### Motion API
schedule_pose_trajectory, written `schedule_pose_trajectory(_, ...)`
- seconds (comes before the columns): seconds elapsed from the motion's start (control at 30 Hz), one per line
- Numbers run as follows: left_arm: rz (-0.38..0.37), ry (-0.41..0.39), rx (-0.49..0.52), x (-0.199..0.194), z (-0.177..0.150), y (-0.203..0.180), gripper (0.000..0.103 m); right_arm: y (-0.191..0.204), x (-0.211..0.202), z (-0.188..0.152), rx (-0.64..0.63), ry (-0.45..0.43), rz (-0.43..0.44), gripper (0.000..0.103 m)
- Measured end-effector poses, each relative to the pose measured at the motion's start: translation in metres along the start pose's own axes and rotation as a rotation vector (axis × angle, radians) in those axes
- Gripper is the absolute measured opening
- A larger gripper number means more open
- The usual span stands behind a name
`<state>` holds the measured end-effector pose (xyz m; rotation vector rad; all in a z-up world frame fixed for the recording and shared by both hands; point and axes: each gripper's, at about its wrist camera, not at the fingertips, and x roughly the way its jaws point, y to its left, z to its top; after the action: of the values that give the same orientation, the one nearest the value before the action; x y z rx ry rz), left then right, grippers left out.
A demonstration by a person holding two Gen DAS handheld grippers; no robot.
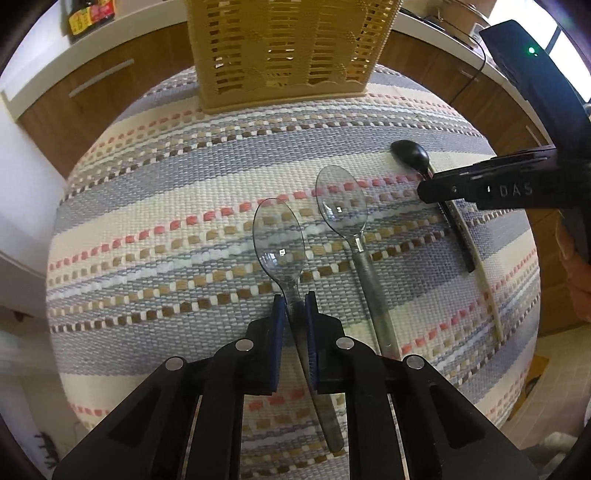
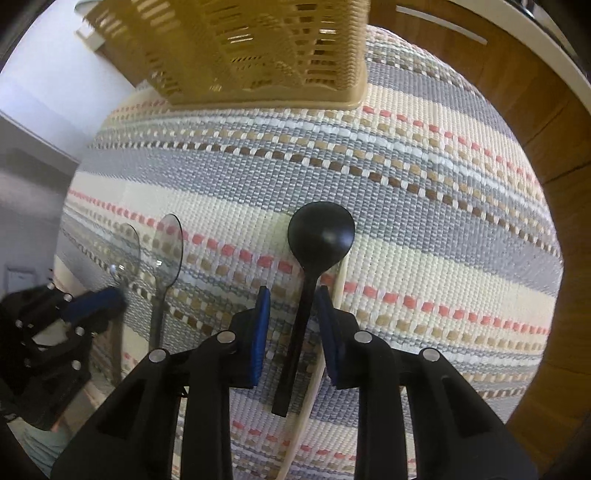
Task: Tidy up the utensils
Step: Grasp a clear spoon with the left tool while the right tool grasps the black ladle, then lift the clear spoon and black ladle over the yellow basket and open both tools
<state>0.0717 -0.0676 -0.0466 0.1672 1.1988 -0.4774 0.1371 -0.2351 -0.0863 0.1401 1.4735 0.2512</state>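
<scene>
A tan slatted utensil basket [image 1: 284, 51] stands at the far edge of the striped mat; it also shows in the right wrist view [image 2: 255, 48]. My left gripper [image 1: 295, 306] is shut on the neck of a clear plastic spoon [image 1: 279, 236] lying on the mat. A second clear spoon [image 1: 341, 201] lies just to its right. My right gripper [image 2: 291, 295] straddles the handle of a black spoon [image 2: 320, 232], jaws a little apart on either side of it, not touching. A cream stick [image 2: 332, 332] lies beside that handle. The right gripper also shows in the left wrist view [image 1: 480, 184].
The woven striped mat [image 1: 166, 221] covers the small table. Wooden cabinet fronts [image 1: 92, 85] and a white counter lie behind. A dark bottle [image 1: 88, 18] stands on the counter at the far left. A black cable [image 1: 476, 62] runs at the far right.
</scene>
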Motion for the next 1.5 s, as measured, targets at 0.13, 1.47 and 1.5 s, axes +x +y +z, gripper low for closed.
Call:
schedule_pose_trajectory(0.13,0.013,0.014,0.012,0.0,0.001,-0.001,0.013,0.006,0.005,0.004,-0.019,0.006,-0.041,0.011)
schedule_pose_trajectory(1.47,-0.045,-0.28,-0.032,-0.089,0.006,0.01,0.009,0.014,-0.075,-0.039,-0.059,-0.265,0.177,0.005)
schedule_pose_trajectory(1.5,-0.052,-0.307,-0.037,-0.094,0.01,0.008,0.009,0.014,-0.085,-0.039,-0.063,-0.298,0.195,0.005)
